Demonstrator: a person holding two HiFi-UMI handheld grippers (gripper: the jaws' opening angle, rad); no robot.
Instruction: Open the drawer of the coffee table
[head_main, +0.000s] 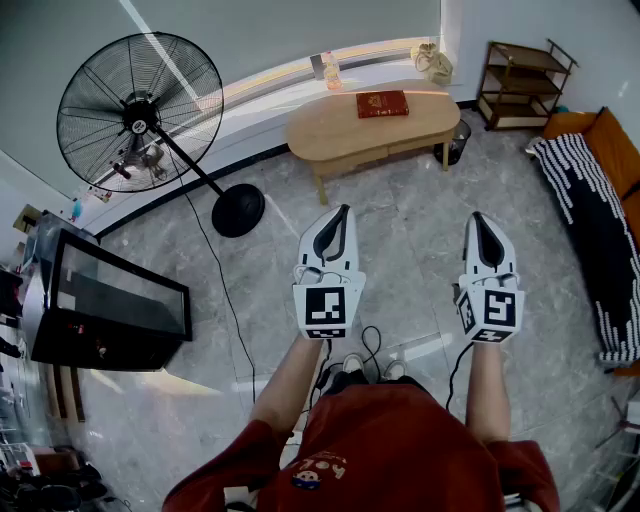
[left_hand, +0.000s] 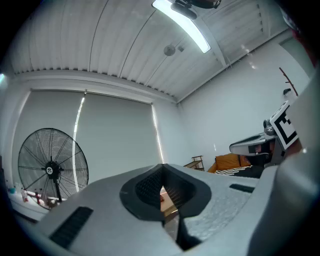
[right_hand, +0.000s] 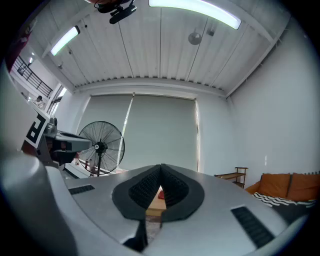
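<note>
An oval light-wood coffee table (head_main: 330, 130) stands across the room, with its drawer front (head_main: 362, 155) closed under the top and a red book (head_main: 382, 103) lying on it. My left gripper (head_main: 343, 209) and right gripper (head_main: 478, 216) are held level side by side, well short of the table, both shut with nothing between the jaws. In the left gripper view the gripper tips (left_hand: 161, 166) meet, and a sliver of the table (left_hand: 162, 199) shows through the gap below. The right gripper (right_hand: 161, 167) looks the same, its tips touching above a strip of the table (right_hand: 151, 202).
A tall black pedestal fan (head_main: 140, 110) with a round base (head_main: 238, 210) stands left of the table. A glass-topped black cabinet (head_main: 105, 305) is at the left. An orange sofa with a striped blanket (head_main: 590, 210) lines the right. A small shelf (head_main: 522, 85) stands at the far right. Cables (head_main: 372, 345) trail by my feet.
</note>
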